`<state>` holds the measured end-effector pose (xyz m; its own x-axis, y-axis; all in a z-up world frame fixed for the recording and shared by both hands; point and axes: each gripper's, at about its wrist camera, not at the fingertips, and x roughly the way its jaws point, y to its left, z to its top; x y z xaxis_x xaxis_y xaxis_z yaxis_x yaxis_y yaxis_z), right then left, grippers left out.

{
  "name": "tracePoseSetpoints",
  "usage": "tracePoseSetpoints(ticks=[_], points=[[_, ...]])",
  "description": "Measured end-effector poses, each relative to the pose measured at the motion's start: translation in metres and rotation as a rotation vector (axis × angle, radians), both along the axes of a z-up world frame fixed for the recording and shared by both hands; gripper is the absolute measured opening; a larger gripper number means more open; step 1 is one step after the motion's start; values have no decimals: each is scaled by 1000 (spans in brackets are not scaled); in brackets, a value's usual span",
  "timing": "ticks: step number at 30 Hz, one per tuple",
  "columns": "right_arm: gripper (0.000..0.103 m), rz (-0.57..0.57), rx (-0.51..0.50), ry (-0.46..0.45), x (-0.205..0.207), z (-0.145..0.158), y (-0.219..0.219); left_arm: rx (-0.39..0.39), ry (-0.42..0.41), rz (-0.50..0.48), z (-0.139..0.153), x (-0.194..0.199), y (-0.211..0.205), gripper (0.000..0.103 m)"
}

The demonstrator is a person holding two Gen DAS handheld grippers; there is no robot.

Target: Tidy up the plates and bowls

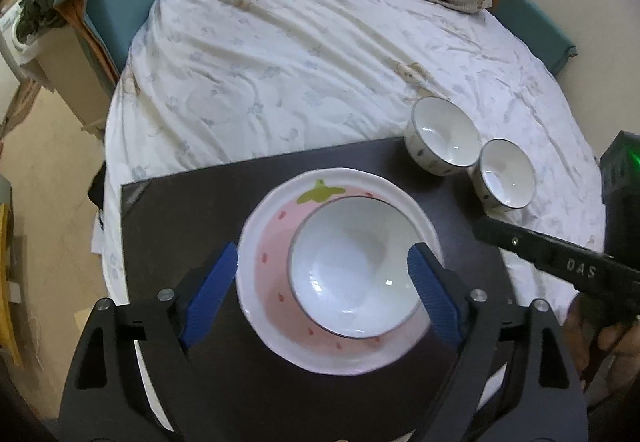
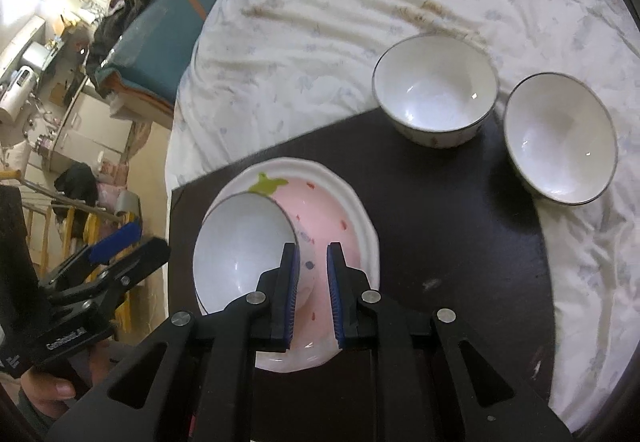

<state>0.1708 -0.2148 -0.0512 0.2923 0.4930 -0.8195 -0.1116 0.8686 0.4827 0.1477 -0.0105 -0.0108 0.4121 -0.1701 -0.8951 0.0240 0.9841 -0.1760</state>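
White bowl [image 1: 354, 268] resting in strawberry plate [image 1: 268, 266] on a dark board [image 1: 180, 226].
Left gripper [image 1: 324, 274] spread around the bowl; right gripper [image 2: 313, 296] slightly parted, just beside it.

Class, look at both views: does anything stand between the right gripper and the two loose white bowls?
Nothing visible does. From the right gripper, only bare dark board lies before the nearer white bowl and the farther white bowl.

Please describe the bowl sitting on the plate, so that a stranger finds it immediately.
On the bed lies a dark board carrying a pink strawberry plate. The white bowl sits on that plate; the two other bowls stand at the board's far right corner, off any plate.
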Motion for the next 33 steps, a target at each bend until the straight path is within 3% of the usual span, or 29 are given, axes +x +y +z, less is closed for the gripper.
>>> tracePoseSetpoints(ticks=[6,8,10,12,17,21,26,28,29,33], points=[[19,-79,38,-30,3,15,-35,-1,33,-2,8,8,-24,85],[30,-119,45,-51,4,22,-51,-14,43,-8,10,14,-36,85],[59,-182,96,-76,5,30,-73,-23,48,-14,12,21,-48,85],[64,-244,120,-98,7,38,-97,-24,56,-25,14,28,-64,85],[64,-374,57,-120,17,45,-151,-35,93,-69,5,47,-105,85],[64,-480,26,-44,25,25,-192,-34,98,-104,-4,60,-140,85],[64,-550,16,42,31,-6,-216,-95,157,-132,-29,81,-178,83],[61,-554,37,75,33,-17,-220,-99,172,-133,-41,89,-191,75],[58,-546,35,81,36,-20,-218,-97,182,-137,-47,93,-197,66],[41,-476,-73,66,49,-24,-203,-83,227,-151,-71,108,-216,52]])
